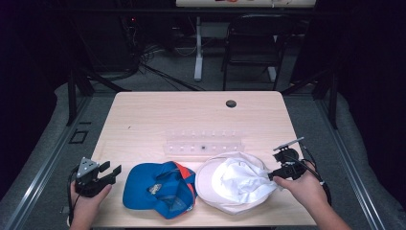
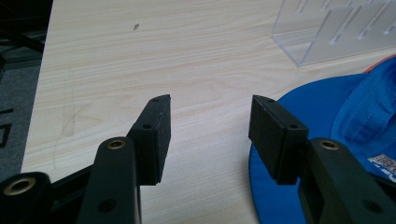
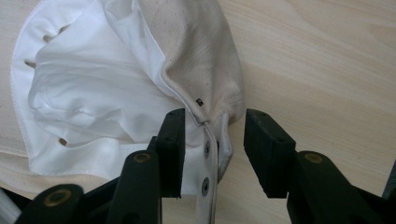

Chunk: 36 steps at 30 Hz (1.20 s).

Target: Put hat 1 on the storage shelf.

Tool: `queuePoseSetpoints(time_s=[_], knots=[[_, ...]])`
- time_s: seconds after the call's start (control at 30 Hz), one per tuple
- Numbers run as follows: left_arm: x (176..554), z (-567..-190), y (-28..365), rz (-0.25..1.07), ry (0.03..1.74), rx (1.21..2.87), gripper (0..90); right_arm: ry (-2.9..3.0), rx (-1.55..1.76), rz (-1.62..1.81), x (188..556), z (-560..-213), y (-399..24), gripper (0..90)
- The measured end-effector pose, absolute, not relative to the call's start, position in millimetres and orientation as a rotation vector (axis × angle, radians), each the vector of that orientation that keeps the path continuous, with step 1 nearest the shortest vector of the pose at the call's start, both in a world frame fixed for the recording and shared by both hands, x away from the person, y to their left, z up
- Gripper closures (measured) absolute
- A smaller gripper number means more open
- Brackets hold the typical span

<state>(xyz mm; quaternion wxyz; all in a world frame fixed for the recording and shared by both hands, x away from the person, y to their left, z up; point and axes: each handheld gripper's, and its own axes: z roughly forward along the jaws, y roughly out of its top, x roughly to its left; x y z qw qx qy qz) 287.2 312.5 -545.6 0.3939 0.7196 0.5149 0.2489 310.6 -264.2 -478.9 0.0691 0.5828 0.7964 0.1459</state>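
Your right tool (image 3: pixel 212 140) stands wide around the snap strap of the white fabric cap (image 1: pixel 237 184), lower right of the desk (image 1: pixel 158 115); close squarely on it next.

Your left tool (image 1: pixel 107 173) waits wide, empty.

Looks like a lab or recording studio: light wooden table (image 1: pixel 143 120) with cable hole, ringed by black metal frame struts (image 1: pixel 72 91) and dark curtains, tangled black cables (image 1: pixel 139 57) on grey carpet, black chair (image 1: pixel 249 43) behind.
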Motion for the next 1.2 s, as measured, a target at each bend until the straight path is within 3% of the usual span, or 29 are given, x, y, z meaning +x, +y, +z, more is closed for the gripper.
queuePoseSetpoints(time_s=[0.03, 0.4, 0.7, 1.2], knots=[[287.2, -545.6, 312.4, 0.631, 1.305, 1.829, 49.3, 2.396, 1.767, 0.449, 311.4, -483.3, -264.0, 63.2], [287.1, -544.7, 314.1, 0.624, 1.311, 1.83, 49.3, 2.409, 1.854, 0.413, 319.9, -494.5, -263.0, 67.5], [287.5, -545.2, 314.2, 0.621, 1.312, 1.829, 49.3, 2.436, 1.859, 0.346, 323.0, -502.7, -264.1, 64.8], [287.3, -545.1, 314.6, 0.627, 1.318, 1.822, 49.3, 2.429, 1.888, 0.352, 326.0, -498.8, -263.0, 78.2]])
